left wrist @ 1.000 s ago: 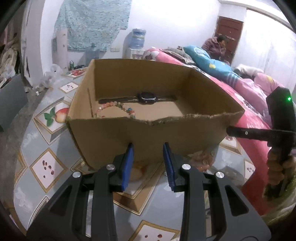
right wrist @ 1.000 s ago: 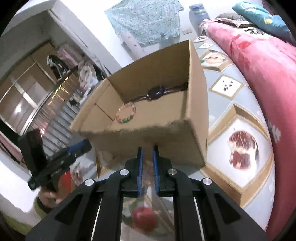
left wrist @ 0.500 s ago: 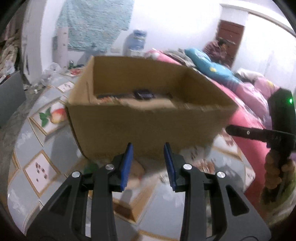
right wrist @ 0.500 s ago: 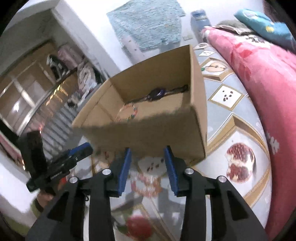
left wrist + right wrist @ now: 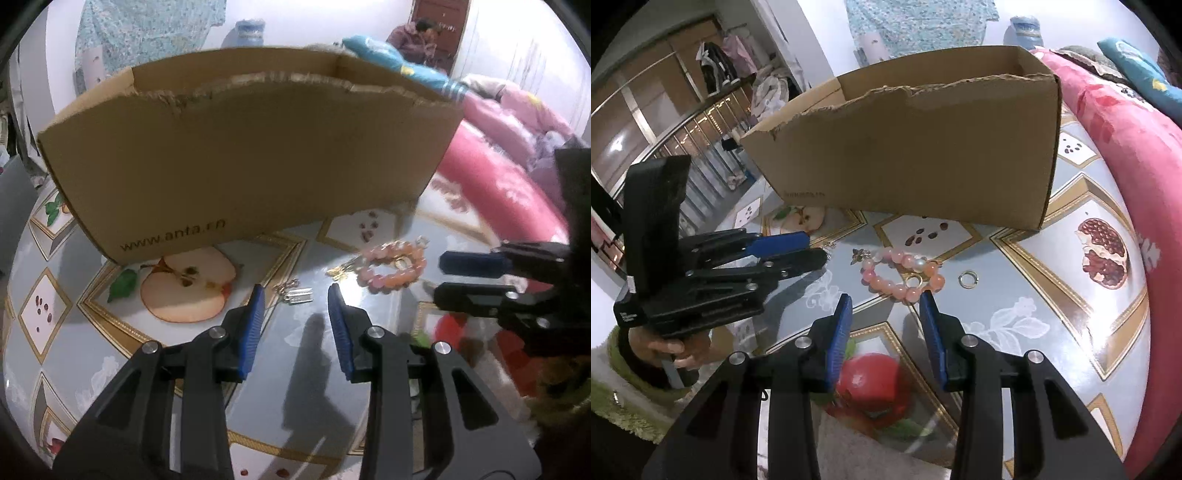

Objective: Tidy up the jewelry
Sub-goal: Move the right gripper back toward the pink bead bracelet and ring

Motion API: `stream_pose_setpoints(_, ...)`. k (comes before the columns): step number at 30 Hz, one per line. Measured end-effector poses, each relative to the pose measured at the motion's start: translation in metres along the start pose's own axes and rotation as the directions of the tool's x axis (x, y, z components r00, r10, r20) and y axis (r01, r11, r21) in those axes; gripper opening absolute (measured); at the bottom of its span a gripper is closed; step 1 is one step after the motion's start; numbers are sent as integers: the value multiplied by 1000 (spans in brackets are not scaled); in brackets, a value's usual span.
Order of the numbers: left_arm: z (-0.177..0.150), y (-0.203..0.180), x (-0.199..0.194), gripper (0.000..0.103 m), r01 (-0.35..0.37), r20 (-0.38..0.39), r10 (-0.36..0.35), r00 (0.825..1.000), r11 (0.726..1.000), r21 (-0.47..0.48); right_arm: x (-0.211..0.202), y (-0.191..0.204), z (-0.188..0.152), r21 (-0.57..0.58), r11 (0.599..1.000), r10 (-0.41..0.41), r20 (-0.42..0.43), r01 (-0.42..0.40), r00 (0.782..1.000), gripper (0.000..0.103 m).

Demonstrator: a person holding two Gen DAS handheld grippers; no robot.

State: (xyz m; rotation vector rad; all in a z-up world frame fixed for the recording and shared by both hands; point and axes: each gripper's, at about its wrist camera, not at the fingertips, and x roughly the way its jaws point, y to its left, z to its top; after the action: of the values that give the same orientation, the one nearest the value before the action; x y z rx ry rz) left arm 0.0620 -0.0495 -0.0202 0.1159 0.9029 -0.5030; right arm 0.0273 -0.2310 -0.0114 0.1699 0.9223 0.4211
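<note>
A pink bead bracelet (image 5: 905,277) with a gold ring (image 5: 916,281) resting on it lies on the table in front of the cardboard box (image 5: 923,147). A silver ring (image 5: 967,277) sits just to its right. My right gripper (image 5: 885,306) is open low over the table, its fingertips just short of the bracelet and nothing between them. My left gripper (image 5: 295,299) is open too, with a small silver chain pendant (image 5: 295,293) just ahead of its tips. The bracelet (image 5: 391,267) and my right gripper (image 5: 472,277) lie to its right. The box's inside is hidden.
The table (image 5: 1052,332) wears a glossy fruit-print cloth. A pink quilted bed (image 5: 1126,129) runs along its right edge. A small gold piece (image 5: 340,271) lies between pendant and bracelet. A person (image 5: 413,37) sits far behind, and a water jug (image 5: 251,31) stands by the wall.
Both grippers have dropped toward the table in front of the box, so its contents are no longer seen. The right gripper went from shut to open. The left gripper's gap looks unchanged.
</note>
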Motion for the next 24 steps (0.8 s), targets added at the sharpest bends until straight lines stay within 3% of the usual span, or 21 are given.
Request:
stream_pose_setpoints(6, 5, -6, 7, 24, -31, -10, 31, 999, 999, 30, 6, -2, -2, 11, 1000, 6, -9, -6, 1000, 38)
stream_pose_setpoints(12, 6, -13, 8, 23, -56, -20, 58, 998, 995, 78, 8, -4, -4, 18, 1000, 14, -10, -14, 1000, 38)
stream_pose_setpoints(19, 9, -14, -6, 23, -14, 20, 13, 1000, 997, 73, 7, -6, -5, 26, 1000, 17, -3, -17, 1000, 38)
stream_pose_setpoints(24, 9, -15, -2, 23, -35, -3, 36, 999, 996, 82, 7, -7, -5, 27, 999, 17, 2, -17, 1000, 38)
